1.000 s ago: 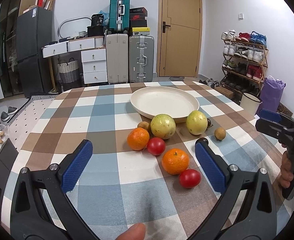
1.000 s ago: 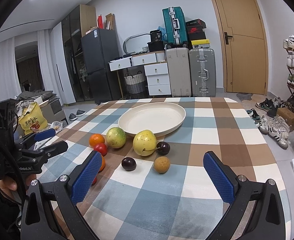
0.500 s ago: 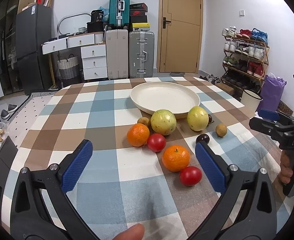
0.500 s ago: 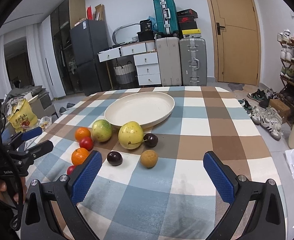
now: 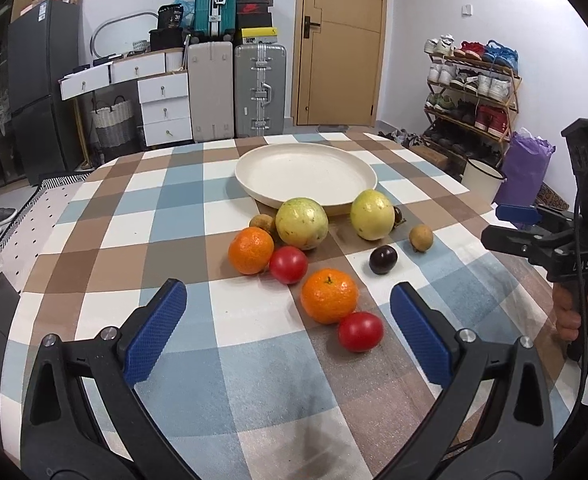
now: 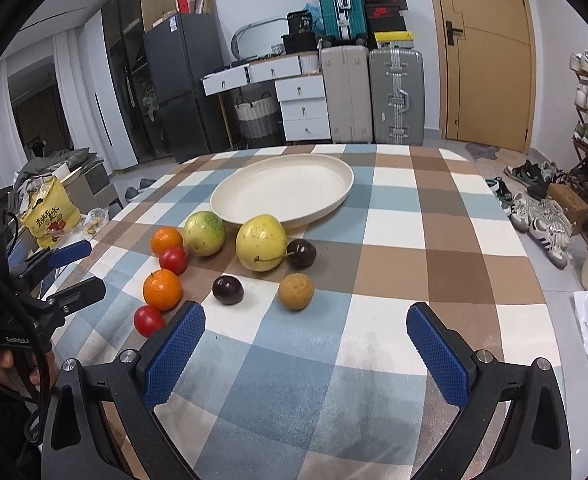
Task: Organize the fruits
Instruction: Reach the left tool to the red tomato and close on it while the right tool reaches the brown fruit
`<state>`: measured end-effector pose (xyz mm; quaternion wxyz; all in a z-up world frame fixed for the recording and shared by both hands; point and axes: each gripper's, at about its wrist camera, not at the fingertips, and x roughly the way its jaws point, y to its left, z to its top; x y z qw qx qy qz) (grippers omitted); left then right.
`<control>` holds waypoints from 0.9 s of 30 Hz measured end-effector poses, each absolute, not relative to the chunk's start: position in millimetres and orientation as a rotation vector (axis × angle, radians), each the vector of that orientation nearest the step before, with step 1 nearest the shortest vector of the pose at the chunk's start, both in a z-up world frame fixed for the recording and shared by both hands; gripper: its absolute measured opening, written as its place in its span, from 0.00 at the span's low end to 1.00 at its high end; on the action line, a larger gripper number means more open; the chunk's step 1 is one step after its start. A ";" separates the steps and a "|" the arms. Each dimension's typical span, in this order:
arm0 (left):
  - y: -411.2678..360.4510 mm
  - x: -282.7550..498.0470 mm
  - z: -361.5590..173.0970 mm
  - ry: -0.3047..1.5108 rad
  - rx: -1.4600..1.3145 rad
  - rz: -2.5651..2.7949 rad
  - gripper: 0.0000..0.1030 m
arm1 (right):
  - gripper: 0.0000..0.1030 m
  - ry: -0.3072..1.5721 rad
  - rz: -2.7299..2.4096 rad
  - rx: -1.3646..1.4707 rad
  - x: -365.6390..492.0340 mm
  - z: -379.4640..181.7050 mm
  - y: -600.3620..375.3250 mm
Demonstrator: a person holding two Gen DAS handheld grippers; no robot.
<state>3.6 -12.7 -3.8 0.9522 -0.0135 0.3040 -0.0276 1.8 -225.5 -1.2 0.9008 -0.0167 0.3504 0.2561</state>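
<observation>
Fruit is spread on the checked counter [image 5: 174, 216] just in front of the cream plate [image 5: 305, 172], and nothing is placed in the plate yet, so the task is judged to be at its very first step. Two large yellow-green fruits [image 5: 301, 222] are seen closest to the plate rim, and two oranges [image 5: 329, 295], two red tomatoes [image 5: 360, 331], dark plums [image 5: 383, 260] and small brown fruits [image 5: 420, 237] are lying nearer to the cameras. The left gripper [image 5: 288, 328] is held low above the counter with its blue fingers [image 5: 156, 330] spread wide, and nothing is held between them; the nearest orange and a tomatoes are lined up in its opening. The right gripper [image 6: 305, 350] is likewise held with fingers spread and empty, facing the dark plum and the brown fruit [image 6: 296, 291]. For the next move, one gripper should probably be brought forward around a single fruit. Round fruits can roll easily, so the fingers should be closed at the widest part, and the neighbouring fruits, which are touching, should not be pushed
</observation>
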 end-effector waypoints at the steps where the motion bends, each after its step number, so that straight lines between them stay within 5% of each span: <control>1: -13.7 5.1 -4.8 0.630 -0.028 -0.055 0.99 | 1.00 0.731 0.532 -0.038 2.2 -1.5 -225.3; 22: -44.3 27.7 -29.8 0.800 -0.009 -0.132 0.98 | 0.99 0.883 0.603 -0.063 32.6 -20.8 -201.4; 27: -52.0 29.1 -36.3 0.838 -0.002 -0.164 0.92 | 0.80 0.936 0.576 -0.071 47.6 -33.9 -198.1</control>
